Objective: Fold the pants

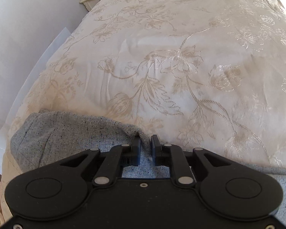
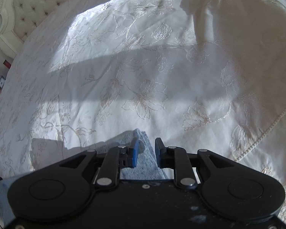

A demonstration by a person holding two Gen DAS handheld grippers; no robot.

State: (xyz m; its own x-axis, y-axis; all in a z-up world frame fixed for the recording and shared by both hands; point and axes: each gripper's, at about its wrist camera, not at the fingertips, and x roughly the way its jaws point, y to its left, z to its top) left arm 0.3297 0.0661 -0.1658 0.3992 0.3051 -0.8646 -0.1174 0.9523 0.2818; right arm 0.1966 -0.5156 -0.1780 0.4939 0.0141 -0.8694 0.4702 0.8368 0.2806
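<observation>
Left gripper (image 1: 145, 142) pinches a ridge of the grey pants (image 1: 66, 133) at 6 o'clock on the bed (image 1: 162, 66); right gripper (image 2: 146, 145) clamps another edge. Mid-fold, likely; next, carry both edges across together

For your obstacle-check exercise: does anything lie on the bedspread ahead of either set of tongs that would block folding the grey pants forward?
Nothing visible does. The grey pants already sit between the left tongs and the right tongs, and the floral bedspread ahead shows only wrinkles and shadows.
</observation>
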